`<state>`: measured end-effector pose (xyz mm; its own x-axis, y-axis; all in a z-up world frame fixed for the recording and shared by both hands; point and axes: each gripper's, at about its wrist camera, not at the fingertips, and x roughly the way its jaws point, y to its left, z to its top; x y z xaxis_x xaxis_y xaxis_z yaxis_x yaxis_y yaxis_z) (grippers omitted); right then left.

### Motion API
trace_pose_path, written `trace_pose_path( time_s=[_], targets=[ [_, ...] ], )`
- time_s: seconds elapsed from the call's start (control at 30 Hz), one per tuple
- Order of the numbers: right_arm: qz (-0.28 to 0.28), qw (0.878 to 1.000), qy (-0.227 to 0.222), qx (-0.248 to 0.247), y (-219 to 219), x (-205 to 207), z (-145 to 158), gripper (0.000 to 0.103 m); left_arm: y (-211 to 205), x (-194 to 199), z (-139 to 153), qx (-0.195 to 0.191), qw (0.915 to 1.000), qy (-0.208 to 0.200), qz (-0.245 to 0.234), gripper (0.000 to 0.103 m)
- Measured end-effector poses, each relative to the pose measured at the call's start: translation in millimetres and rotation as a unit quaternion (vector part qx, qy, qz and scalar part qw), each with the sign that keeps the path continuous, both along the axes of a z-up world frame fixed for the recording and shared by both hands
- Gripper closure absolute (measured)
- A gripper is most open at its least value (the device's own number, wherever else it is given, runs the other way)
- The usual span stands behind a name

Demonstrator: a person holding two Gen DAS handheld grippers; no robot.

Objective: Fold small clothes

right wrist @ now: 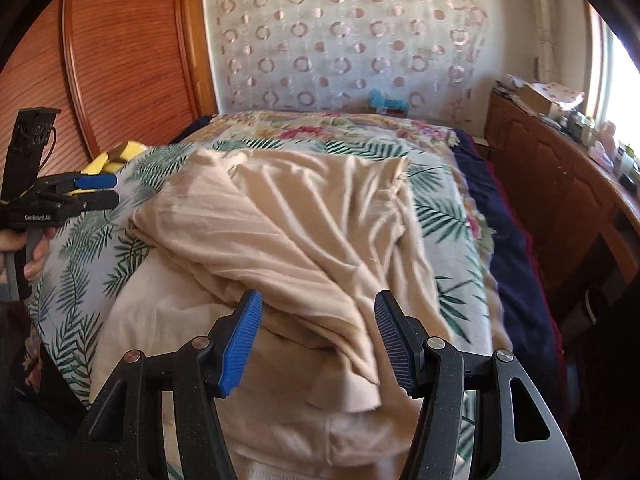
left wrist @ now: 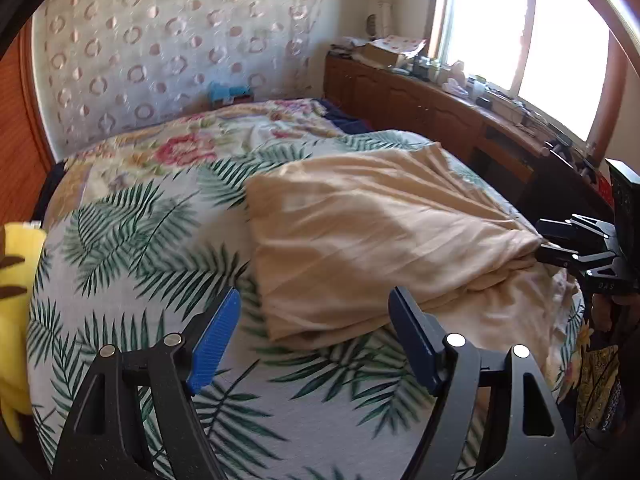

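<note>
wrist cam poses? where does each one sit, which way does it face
Left wrist: on the open left gripper, at the bed's near edge, facing the beige garment and window; right gripper at right edge.
Right wrist: on the open right gripper over the garment, facing the patterned curtain; left gripper and hand at left.
Shared: garment, palm-leaf bedspread.

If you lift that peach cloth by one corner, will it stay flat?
Probably not. The cloth already lies in soft wrinkles and folds, so it would likely droop and hang. It looks thin, so probably light. It may drag across the leafy sheet rather than slide cleanly.
</note>
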<state>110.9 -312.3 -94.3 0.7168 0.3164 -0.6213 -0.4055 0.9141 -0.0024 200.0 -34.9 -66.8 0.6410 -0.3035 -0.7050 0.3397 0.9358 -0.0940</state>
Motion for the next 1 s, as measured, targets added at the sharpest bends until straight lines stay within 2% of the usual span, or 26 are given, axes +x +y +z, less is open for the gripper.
trace_pose_path(
  time_s=[0.23, 0.63, 1.0],
  targets=[
    [0.008, 0.999, 0.024, -0.038, 16.0, 26.9, -21.4, 0.042, 16.9, 4.9, -24.0, -0.004, 0.9993, 0.034, 0.014, 0.026],
    [0.005, 0.999, 0.045, -0.029, 21.1, 38.7, -30.3, 0.042, 10.0, 6.1, -38.5, 0.0, 0.9989, 0.047, -0.007, 0.027],
    [0.005, 0.999, 0.035, -0.016, 18.8, 32.8, -34.4, 0.042, 5.2, 7.5, -40.3, 0.007, 0.9988, 0.048, 0.001, 0.027]
  ],
)
